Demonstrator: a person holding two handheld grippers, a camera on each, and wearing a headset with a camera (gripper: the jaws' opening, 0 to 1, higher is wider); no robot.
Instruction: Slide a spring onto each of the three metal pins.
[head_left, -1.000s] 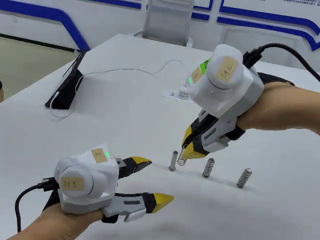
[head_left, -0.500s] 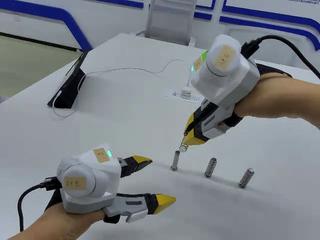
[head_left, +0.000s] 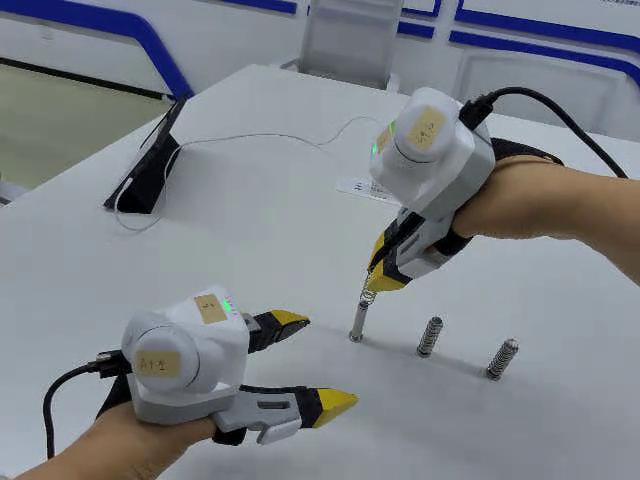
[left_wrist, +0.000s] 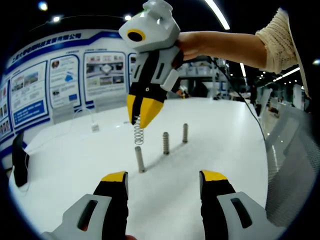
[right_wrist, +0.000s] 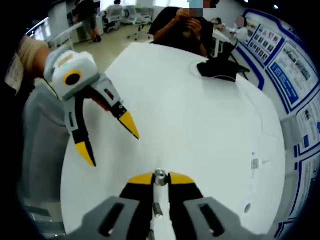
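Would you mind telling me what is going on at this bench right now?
A person is working at a white table with a hand-held gripper in each hand. The right gripper is shut on a spring, which hangs directly over the one bare metal pin with its lower end about at the pin's top. The middle pin and the end pin already carry springs. The left gripper is open and holds nothing, low over the table nearby.
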